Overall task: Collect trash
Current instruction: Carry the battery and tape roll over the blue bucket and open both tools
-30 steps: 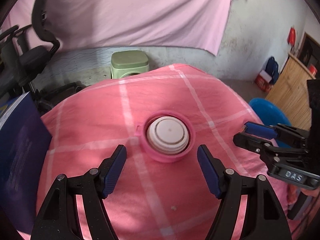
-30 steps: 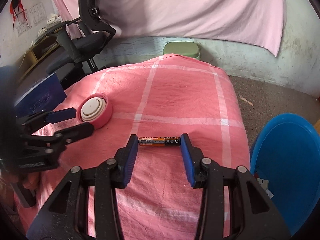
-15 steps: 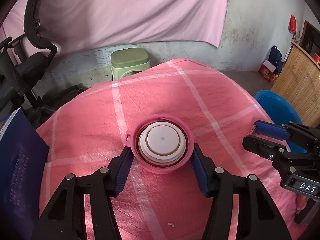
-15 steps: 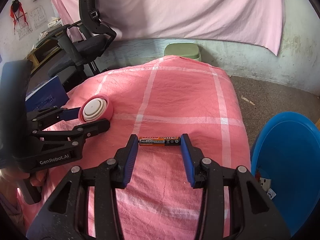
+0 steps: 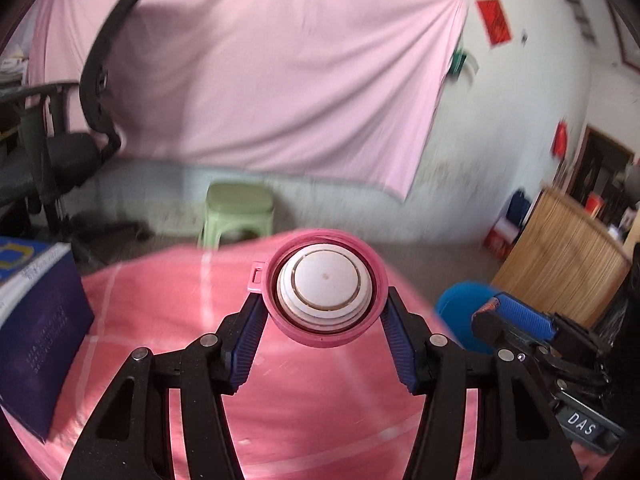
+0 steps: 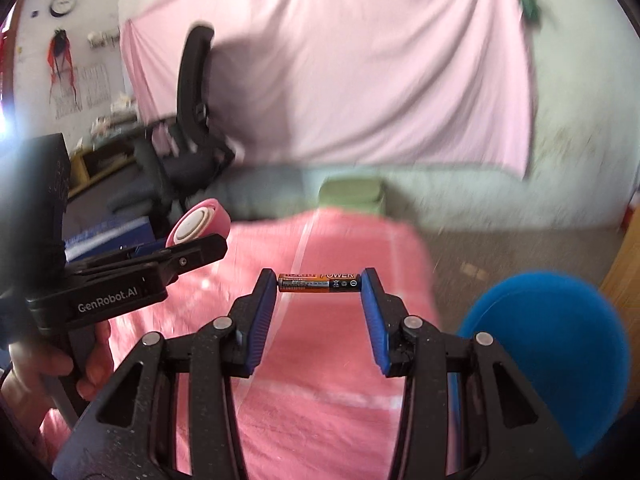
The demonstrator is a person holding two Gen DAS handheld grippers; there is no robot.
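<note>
My left gripper is shut on a round pink lid with a white centre and holds it lifted above the pink checked tablecloth. The lid also shows in the right wrist view, tilted in the left gripper. My right gripper is shut on an orange and black battery, gripped end to end and held above the cloth. The right gripper also shows in the left wrist view.
A blue bin stands on the floor to the right of the table; it also shows in the left wrist view. A dark blue book lies at the left. A green stool and an office chair stand behind.
My left gripper closed on the pink lid and lifted it off the cloth. My right gripper, holding the battery throughout, rose too. Both views tilted upward.
</note>
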